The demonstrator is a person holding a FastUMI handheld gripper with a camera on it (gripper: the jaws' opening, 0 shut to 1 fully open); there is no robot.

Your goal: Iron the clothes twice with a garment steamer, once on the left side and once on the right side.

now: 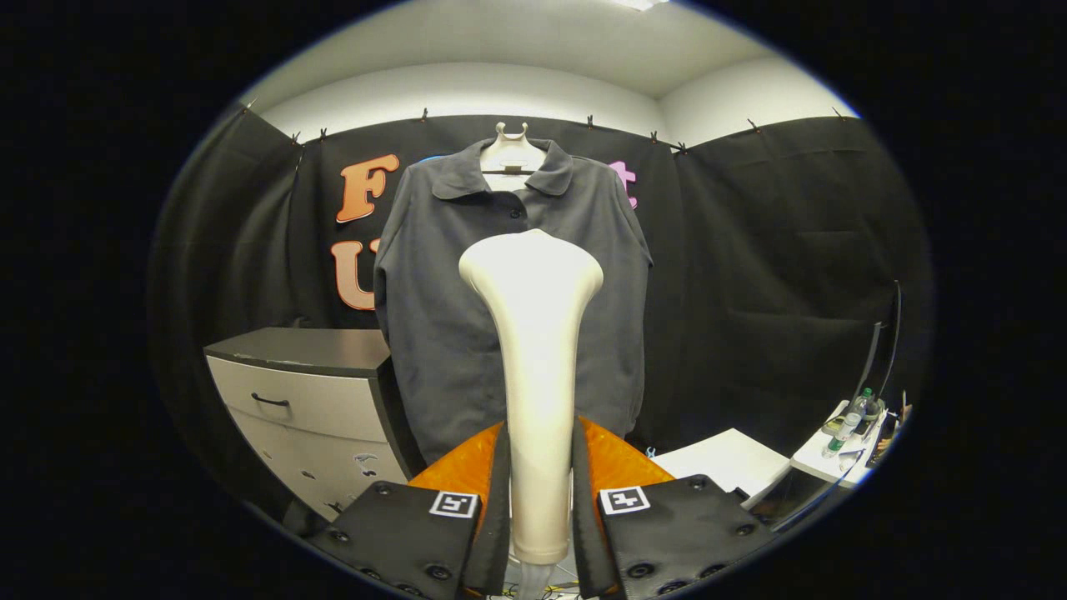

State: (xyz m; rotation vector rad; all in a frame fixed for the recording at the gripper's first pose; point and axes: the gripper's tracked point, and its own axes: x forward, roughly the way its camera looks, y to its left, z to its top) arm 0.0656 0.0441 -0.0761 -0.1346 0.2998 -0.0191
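A dark grey collared shirt hangs on a pale hanger in front of the booth's black wall. A cream garment steamer stands upright between my fingers, its wide head raised in front of the shirt's chest, a little right of the button line. My gripper is shut on the steamer's handle, both fingers pressing its sides. Whether the steamer head touches the cloth or hangs apart from it, I cannot tell.
A grey drawer cabinet with a dark top stands left of the shirt. To the right sit a white box and a white desk with a bottle and a dark monitor.
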